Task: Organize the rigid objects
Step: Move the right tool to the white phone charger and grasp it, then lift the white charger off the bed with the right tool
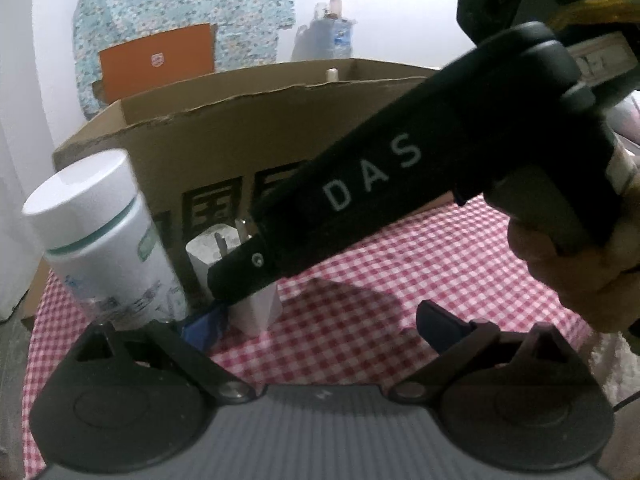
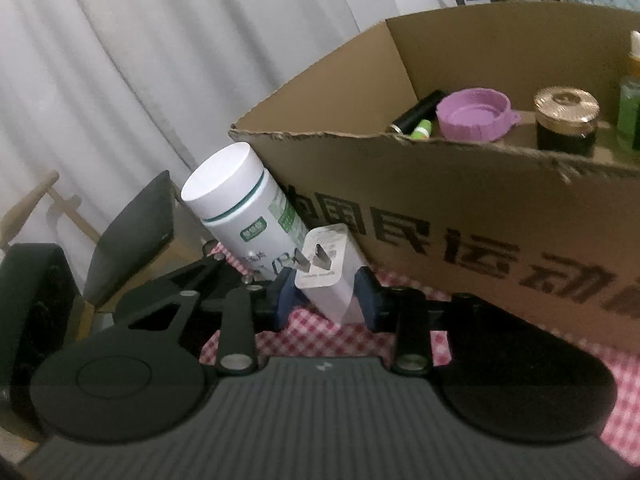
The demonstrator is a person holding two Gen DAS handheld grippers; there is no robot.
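Observation:
A white plug charger (image 2: 332,276) stands prongs-up on the red checked cloth (image 2: 400,280), just in front of the cardboard box (image 2: 460,200). My right gripper (image 2: 326,298) has its blue pads (image 2: 370,300) on both sides of the charger, shut on it. The charger (image 1: 256,304) also shows in the left wrist view, partly hidden by the right gripper's black arm (image 1: 360,184). A white bottle (image 2: 248,216) stands beside the charger, left of it. My left gripper (image 1: 312,328) is open and empty; its left fingertip is close to the white bottle (image 1: 108,240).
The box holds a purple lid (image 2: 474,114), a dark jar with gold lid (image 2: 566,120), a green bottle (image 2: 630,112) and a black tube (image 2: 416,114). A dark chair (image 2: 132,232) and white curtain (image 2: 160,60) are to the left. An orange box (image 1: 156,62) stands behind.

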